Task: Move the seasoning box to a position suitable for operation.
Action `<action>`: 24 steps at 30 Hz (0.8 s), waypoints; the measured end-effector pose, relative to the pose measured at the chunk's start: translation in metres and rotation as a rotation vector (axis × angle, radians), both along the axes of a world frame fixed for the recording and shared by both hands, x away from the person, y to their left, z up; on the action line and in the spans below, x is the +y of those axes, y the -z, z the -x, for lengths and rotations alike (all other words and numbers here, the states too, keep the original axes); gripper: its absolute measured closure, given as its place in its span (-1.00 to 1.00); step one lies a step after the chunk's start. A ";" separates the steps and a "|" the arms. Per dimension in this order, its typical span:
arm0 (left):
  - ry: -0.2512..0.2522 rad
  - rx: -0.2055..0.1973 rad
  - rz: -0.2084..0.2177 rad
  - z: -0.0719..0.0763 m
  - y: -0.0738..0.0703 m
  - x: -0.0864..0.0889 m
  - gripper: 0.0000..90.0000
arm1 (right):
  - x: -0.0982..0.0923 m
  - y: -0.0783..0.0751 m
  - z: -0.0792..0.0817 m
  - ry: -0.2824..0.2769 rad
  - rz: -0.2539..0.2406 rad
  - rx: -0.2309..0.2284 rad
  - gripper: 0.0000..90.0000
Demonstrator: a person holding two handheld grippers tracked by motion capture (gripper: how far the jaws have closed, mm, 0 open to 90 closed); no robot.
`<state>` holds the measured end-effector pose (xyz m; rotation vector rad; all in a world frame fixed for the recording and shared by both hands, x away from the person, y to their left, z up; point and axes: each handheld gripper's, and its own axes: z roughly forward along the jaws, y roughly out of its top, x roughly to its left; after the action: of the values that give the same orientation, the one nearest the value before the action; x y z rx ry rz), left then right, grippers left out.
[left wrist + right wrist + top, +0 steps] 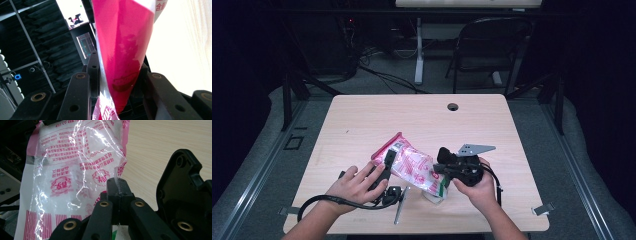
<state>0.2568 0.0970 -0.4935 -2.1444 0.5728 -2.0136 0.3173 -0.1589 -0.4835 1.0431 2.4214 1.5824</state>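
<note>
Right gripper [117, 185] pinching bag [75, 170] edge, left gripper [117, 75] seemingly clamping opposite end.

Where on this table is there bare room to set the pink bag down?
The far half of the table, from the bag back to the cable hole, is bare wood, as is the strip along its right edge. The near middle is crowded: both hand-held grippers, left and right, the bag and cables.
</note>
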 end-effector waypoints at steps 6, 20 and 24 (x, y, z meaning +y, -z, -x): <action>0.006 -0.003 -0.008 0.000 0.000 -0.001 0.54 | -0.001 0.000 0.001 0.006 0.000 -0.005 1.00; 0.014 -0.023 -0.019 0.004 -0.004 -0.002 0.57 | 0.001 0.002 0.006 0.024 -0.013 -0.031 1.00; 0.013 -0.015 -0.025 0.005 -0.004 -0.002 0.59 | 0.000 0.002 0.007 0.029 -0.010 -0.039 1.00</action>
<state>0.2516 0.0949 -0.4894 -2.1154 0.6081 -2.0166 0.3102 -0.1589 -0.4856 1.0336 2.3647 1.5926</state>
